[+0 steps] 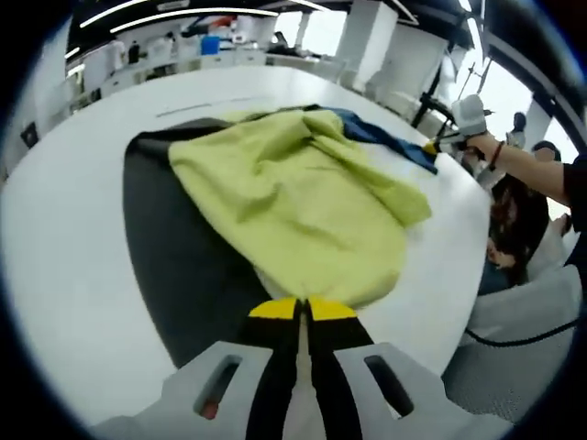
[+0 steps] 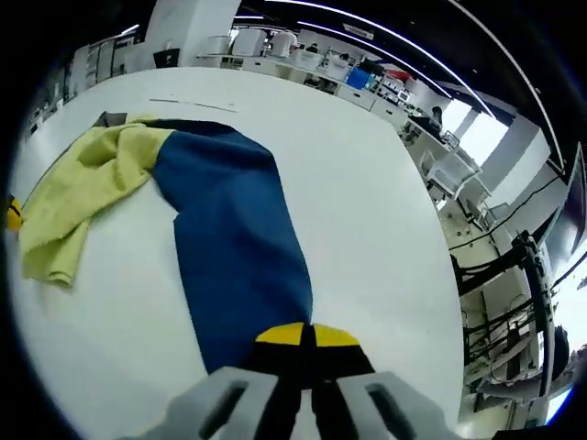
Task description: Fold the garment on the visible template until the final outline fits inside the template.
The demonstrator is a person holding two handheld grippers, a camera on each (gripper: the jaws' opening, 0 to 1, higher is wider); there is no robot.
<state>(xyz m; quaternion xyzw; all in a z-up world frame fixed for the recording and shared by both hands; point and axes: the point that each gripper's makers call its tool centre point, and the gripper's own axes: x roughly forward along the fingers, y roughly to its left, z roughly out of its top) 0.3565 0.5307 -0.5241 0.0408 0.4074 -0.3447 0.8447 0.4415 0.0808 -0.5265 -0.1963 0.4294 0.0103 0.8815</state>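
One garment [image 1: 293,197], yellow-green on one part and dark blue on another, lies crumpled on a round white bench [image 1: 73,266], partly over one dark template [image 1: 174,247] that shows as a black panel beside and beneath the yellow cloth. In the left gripper view the left gripper [image 1: 302,310] has its yellow-tipped jaws pressed together on the near hem of the yellow part, right at the template's edge. The yellow cloth spills off the template toward the bench's right rim, while the blue part [image 1: 385,137] trails off at the far side. There the other gripper [image 1: 438,145] meets it, held by a person's hand [image 1: 483,145] reaching in from the right. In the right gripper view the right gripper [image 2: 307,335] has its jaws clenched on the near end of the long blue panel [image 2: 238,247], which runs away from the camera to the bunched yellow part [image 2: 83,192] at the left. A small corner of the template [image 2: 112,118] peeks out beyond the yellow. Wide bare bench surface lies open to the right of the blue panel and on the near left of the template, with the bench's curved edge well away from the cloth on those sides.
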